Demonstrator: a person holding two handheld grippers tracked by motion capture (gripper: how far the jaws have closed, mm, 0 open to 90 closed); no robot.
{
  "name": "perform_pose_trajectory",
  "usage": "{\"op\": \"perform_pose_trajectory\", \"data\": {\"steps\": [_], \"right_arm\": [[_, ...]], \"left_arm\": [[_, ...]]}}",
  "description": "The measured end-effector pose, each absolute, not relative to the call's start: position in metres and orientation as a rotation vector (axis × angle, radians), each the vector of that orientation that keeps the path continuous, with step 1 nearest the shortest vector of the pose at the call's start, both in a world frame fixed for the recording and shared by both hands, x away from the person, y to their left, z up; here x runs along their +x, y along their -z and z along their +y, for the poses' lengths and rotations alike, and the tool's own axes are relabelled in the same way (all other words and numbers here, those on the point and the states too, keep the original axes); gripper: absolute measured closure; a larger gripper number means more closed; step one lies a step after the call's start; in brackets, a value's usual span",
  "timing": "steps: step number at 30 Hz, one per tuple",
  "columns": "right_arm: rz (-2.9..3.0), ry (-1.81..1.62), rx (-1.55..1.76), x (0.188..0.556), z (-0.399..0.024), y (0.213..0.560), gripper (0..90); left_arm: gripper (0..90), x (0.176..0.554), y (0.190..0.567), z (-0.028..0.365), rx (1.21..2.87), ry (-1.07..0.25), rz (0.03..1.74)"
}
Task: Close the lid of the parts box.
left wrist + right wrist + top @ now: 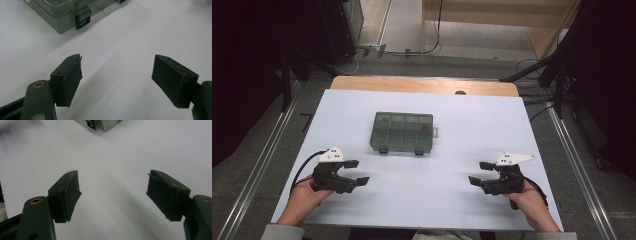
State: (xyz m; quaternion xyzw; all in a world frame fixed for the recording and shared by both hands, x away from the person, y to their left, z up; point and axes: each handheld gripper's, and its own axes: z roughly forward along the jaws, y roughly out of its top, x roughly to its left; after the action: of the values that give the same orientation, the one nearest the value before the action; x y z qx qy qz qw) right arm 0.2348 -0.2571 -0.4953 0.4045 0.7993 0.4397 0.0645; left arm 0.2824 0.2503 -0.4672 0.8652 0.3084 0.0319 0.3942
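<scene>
A closed translucent grey compartment box point(402, 131) with two dark front latches lies in the middle of the white tabletop point(422, 200). My left gripper point(357, 172) rests near the front left, open, with nothing between its jaws; the box's near corner and a latch point(82, 18) appear ahead of it in the left gripper view, beyond the open gripper point(117, 65). My right gripper point(479, 173) rests near the front right, also open and empty. In the right gripper view the gripper point(112, 182) points over bare table, with a box corner point(105, 124) at the top edge.
The white board sits on a wooden table point(422, 85) whose far edge shows beyond it. Metal rails point(582, 170) run along both sides on the floor. Cables point(412, 50) and dark stands lie on the floor past the table's far end.
</scene>
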Motion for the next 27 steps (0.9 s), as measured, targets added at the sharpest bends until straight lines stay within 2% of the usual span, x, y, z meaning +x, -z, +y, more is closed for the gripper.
{"op": "perform_pose_trajectory", "data": {"steps": [27], "right_arm": [[2.434, -1.296, 1.205, 0.2343, -0.2555, 0.4964, 26.7]], "left_arm": [[23.5, 0.2815, 0.4683, 0.2488, 2.214, -0.086, 0.782]]}}
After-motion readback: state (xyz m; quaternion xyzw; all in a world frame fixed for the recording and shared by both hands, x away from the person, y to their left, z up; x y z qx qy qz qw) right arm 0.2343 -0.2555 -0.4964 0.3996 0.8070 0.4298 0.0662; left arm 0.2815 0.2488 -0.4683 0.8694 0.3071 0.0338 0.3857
